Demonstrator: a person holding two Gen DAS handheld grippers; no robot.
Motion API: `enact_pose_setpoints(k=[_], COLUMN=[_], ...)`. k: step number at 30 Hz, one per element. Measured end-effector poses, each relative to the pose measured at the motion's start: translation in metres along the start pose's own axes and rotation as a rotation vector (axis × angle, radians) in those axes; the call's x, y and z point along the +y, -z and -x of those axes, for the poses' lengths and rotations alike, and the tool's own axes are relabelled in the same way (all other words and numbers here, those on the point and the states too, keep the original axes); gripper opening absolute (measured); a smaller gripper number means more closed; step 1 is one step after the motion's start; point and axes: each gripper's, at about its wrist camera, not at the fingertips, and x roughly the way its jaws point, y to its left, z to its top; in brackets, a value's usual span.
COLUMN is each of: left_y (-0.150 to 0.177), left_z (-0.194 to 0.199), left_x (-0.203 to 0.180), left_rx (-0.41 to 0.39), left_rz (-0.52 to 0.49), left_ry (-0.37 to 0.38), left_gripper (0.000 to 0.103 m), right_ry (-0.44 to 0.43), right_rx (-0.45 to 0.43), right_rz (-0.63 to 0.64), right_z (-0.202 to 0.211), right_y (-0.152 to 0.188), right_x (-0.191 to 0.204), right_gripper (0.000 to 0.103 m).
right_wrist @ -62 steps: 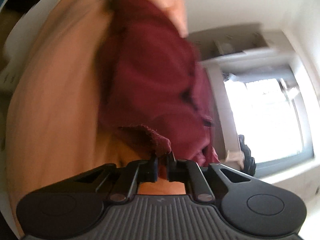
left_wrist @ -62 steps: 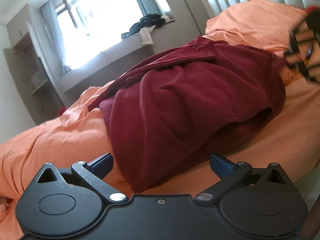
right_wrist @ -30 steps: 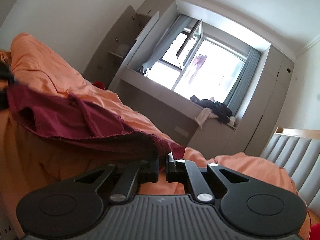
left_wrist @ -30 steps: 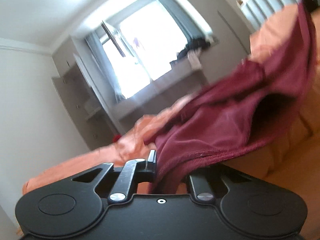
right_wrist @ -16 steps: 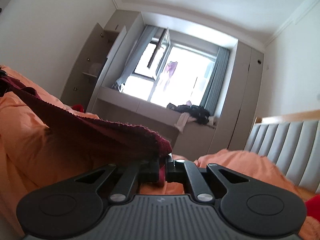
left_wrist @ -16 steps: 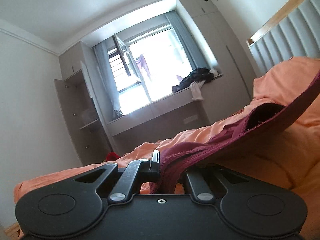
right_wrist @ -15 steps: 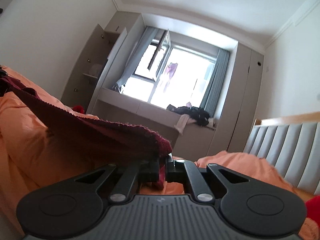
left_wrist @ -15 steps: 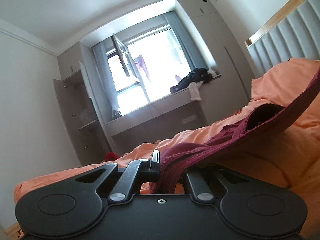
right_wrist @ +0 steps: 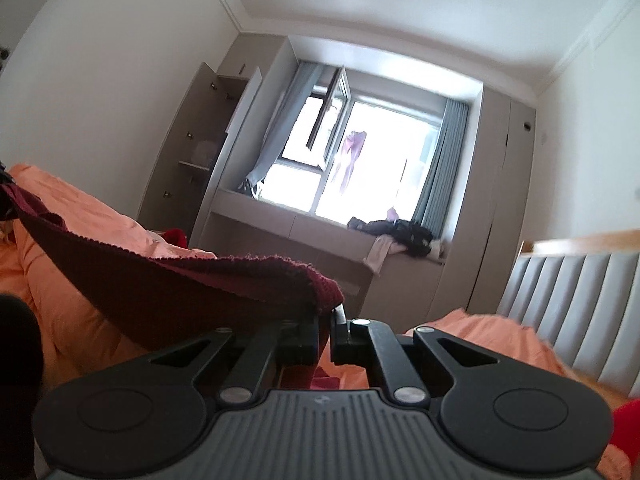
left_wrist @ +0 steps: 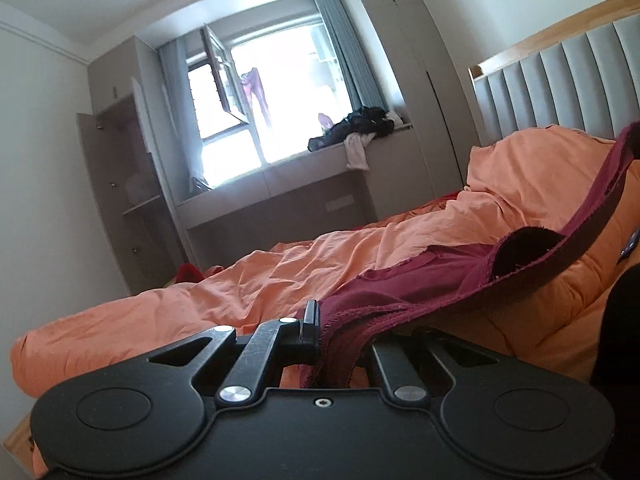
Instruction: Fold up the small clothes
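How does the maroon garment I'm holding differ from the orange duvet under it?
The maroon garment is dark and stretched taut in the air between the left gripper and right gripper; the orange duvet is pale and lies rumpled on the bed. The garment is smaller, with a rough, frayed-looking edge; the duvet looks puffy. Both are soft cloth.

Maroon garment [left_wrist: 420, 292], stretched taut, lifted

The left gripper [left_wrist: 326, 330] has a smooth matte black body with two round discs, silver pivot screws and slim black linkage arms. The right gripper [right_wrist: 325, 330] matches, but its centre panel is grey and ribbed.
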Motion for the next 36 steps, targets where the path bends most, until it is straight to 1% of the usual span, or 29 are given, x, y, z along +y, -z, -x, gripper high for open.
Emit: enact_pose_setpoints(k=[3, 6, 8, 10, 13, 16, 19, 24, 28, 31, 32, 33, 35, 36], left_y=[-0.028, -0.049, -0.063, -0.080, -0.097, -0.107, -0.106, -0.090, -0.069, -0.055, -0.051, -0.048, -0.042, -0.039], left_z=[-0.026, -0.060, -0.083, -0.113, -0.159, -0.209, -0.257, -0.325, -0.362, -0.387, -0.393, -0.397, -0.401, -0.402], left_x=[0.005, 0.008, 0.013, 0.022, 0.029, 0.035, 0.041, 0.042, 0.040, 0.041, 0.043, 0.045, 0.052, 0.055], left_rx=[0.021, 0.045, 0.067, 0.100, 0.154, 0.229, 0.295, 0.373, 0.426, 0.463, 0.470, 0.475, 0.474, 0.472], left_rz=[-0.002, -0.002, 0.018, 0.055, 0.077, 0.099, 0.132, 0.151, 0.198, 0.225, 0.235, 0.254, 0.311, 0.336], left_ry=[0.002, -0.009, -0.011, -0.003, -0.005, 0.007, 0.019, 0.014, 0.025, 0.034, 0.047, 0.078, 0.126, 0.140], left_gripper=[0.004, 0.004, 0.004, 0.004, 0.005, 0.005, 0.005, 0.005, 0.005, 0.005, 0.006, 0.009, 0.014, 0.021], right_ry=[-0.015, -0.035, -0.053, -0.066, -0.080, -0.092, -0.103, -0.126, -0.147, -0.159, -0.163, -0.167, -0.183, -0.190], right_rx=[0.023, 0.039, 0.063, 0.085, 0.133, 0.194, 0.258, 0.345, 0.400, 0.429, 0.436, 0.439, 0.455, 0.464], right_rz=[-0.043, -0.084, -0.113, -0.121, -0.114, -0.122, -0.130, -0.135, -0.111, -0.119, -0.123, -0.129, -0.155, -0.171], right_z=[-0.028, -0.066, -0.100, -0.132, -0.185, -0.236, -0.281, -0.335, -0.367, -0.385, -0.391, -0.391, -0.401, -0.405], right_y=[-0.015, -0.028, -0.036, -0.042, -0.046, -0.039, -0.022, 0.011, 0.036, 0.051, 0.056, 0.060, 0.068, 0.071], right_x=[-0.019, -0.037, -0.048, -0.057, -0.064, -0.066, -0.066, -0.056, -0.044, -0.040, -0.039, -0.038, -0.041, -0.042], right_gripper=[0.005, 0.005, 0.005, 0.005, 0.005, 0.005, 0.005, 0.005, 0.005, 0.006, 0.006, 0.006, 0.006, 0.006])
